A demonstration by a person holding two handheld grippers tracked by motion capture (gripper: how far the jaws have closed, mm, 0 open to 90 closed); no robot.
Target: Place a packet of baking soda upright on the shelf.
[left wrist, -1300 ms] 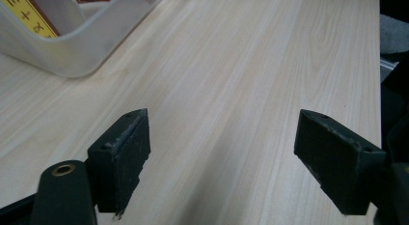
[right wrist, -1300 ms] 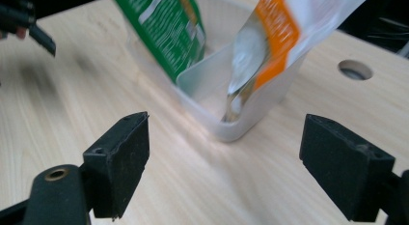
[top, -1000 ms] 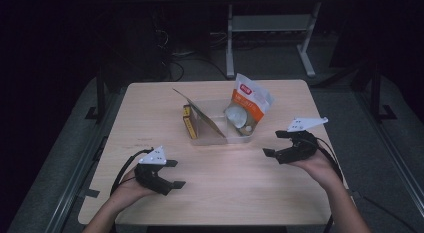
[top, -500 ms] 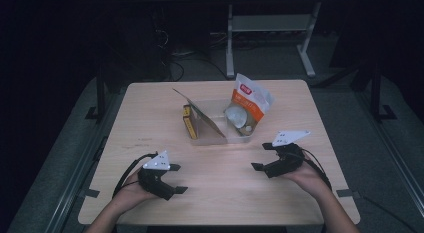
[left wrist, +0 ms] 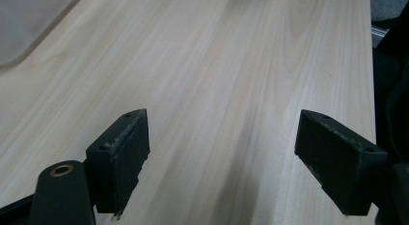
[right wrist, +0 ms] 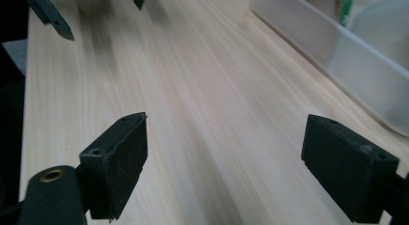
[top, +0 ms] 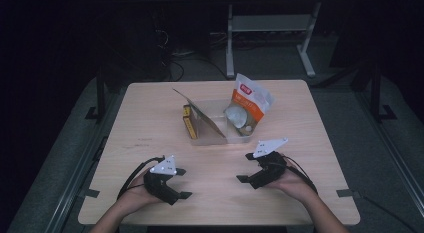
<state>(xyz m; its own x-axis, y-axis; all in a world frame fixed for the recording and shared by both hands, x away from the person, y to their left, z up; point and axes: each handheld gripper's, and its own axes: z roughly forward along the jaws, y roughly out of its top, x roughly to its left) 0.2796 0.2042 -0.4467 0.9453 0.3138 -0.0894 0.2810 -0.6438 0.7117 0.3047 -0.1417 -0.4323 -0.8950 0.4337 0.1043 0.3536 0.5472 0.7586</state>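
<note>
My left gripper point(top: 183, 183) rests low over the wooden table point(top: 150, 118) near its front left, held in a hand. Its jaws stand wide open with nothing between them, and in the left gripper view the left gripper point(left wrist: 222, 121) has bare wood under it. My right gripper point(top: 245, 167) is at the front right, pointing left, also open and empty. In the right gripper view, bare wood lies below the right gripper point(right wrist: 224, 123) too. A clear plastic bin point(top: 212, 139) stands mid-table, beyond both grippers.
The bin holds an orange-and-white snack bag point(top: 248, 100), a brown cardboard sheet point(top: 200, 113), a yellow box point(top: 189, 124) and a white round item point(top: 235, 115). In the right gripper view the bin wall point(right wrist: 347, 56) runs along the right. A metal stand point(top: 270, 28) sits on the floor behind.
My right gripper has moved toward the near edge and to the left, coming lower. My left gripper has shifted slightly nearer. Both stayed open.
</note>
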